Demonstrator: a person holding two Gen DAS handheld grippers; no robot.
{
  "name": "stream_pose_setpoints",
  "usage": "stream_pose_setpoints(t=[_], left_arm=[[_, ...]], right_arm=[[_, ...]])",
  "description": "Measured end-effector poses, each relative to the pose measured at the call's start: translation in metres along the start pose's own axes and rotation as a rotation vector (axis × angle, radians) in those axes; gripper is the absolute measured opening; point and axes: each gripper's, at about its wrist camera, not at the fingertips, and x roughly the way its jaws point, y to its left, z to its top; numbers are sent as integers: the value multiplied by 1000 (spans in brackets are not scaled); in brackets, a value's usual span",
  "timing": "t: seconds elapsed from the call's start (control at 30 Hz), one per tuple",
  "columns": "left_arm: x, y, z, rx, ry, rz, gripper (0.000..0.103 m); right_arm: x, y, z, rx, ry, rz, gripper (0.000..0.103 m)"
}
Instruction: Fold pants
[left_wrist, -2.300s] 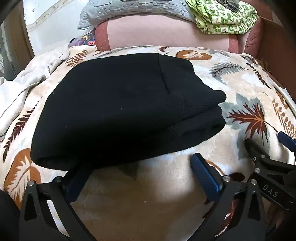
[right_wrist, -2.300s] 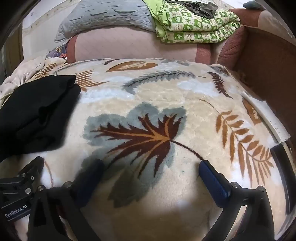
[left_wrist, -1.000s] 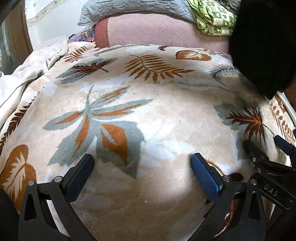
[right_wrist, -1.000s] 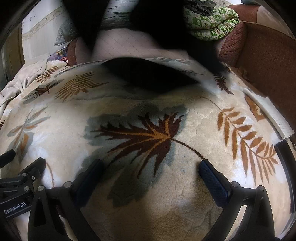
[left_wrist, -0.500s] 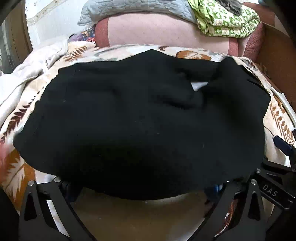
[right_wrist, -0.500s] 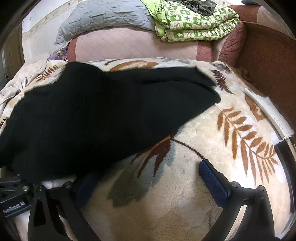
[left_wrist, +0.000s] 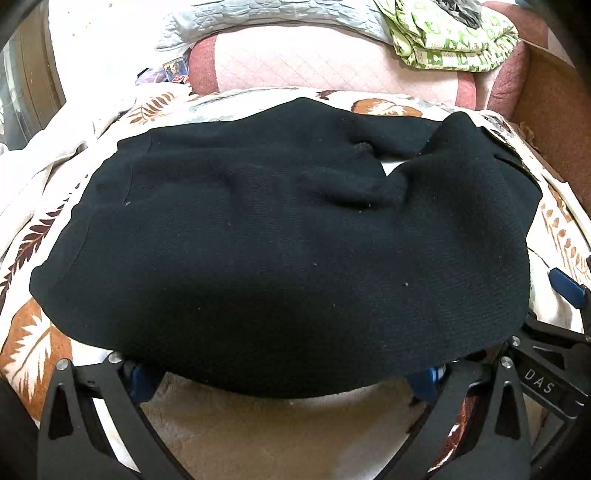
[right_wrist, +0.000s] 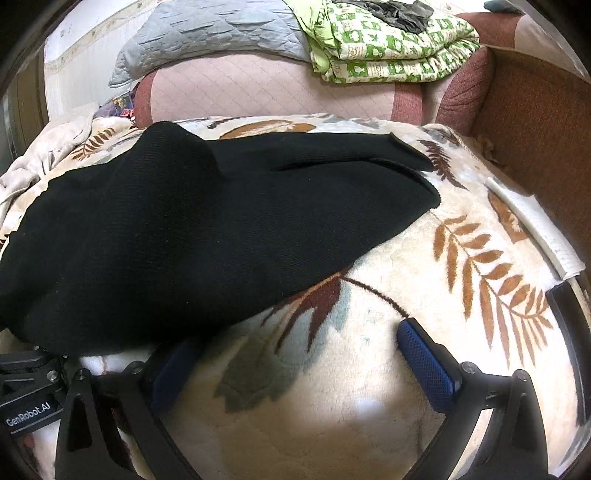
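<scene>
From my left gripper (left_wrist: 284, 376) the black pants (left_wrist: 280, 236) cover both blue fingertips, so I can only see its arms spread wide with nothing pinched. The pants lie unfolded on the leaf-patterned blanket (right_wrist: 480, 280). My right gripper (right_wrist: 299, 362) is wide open and empty; its view alone shows the pants ending at 2 o'clock, the hem hiding my left fingertip (right_wrist: 173, 365).

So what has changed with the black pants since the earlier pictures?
The black pants lay folded small on the leaf-pattern blanket, were then lifted off it, and now lie spread out wide, reaching over the left gripper fingers. Neither gripper holds them. The right gripper stays open, and the blanket has not moved.
</scene>
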Motion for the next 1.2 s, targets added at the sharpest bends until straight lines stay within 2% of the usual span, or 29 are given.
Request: stream_pose_setpoints(t=[0.1, 0.2, 0.3, 0.43, 0.5, 0.57, 0.67, 0.77, 0.93, 1.2], left_arm=[[-2, -2, 1, 14, 8, 11, 103], [-9, 2, 1, 33, 52, -19, 103], [-19, 9, 1, 34, 88, -30, 103], [-46, 22, 1, 12, 48, -33, 103], [-60, 29, 4, 17, 11, -20, 103], [-69, 37, 7, 9, -15, -11, 103], [-78, 48, 11, -18, -32, -10, 103], [-84, 54, 12, -26, -43, -7, 103], [-92, 64, 13, -44, -53, -15, 103], [-94, 82, 10, -102, -44, -36, 103]], right_arm=[[1, -2, -1, 10, 2, 12, 103], [0, 0, -1, 1, 0, 2, 103], [-3, -3, 2, -15, 28, 38, 103], [-21, -7, 2, -12, 60, 81, 103], [-36, -10, 3, 18, 39, 123, 103], [-50, -11, 7, 28, 19, 129, 103], [-70, -14, 16, 56, -34, 172, 103], [-79, -17, 23, 104, -43, 226, 103], [-90, -13, 29, 96, -77, 216, 103], [-99, -9, 30, 70, -70, 187, 103]])
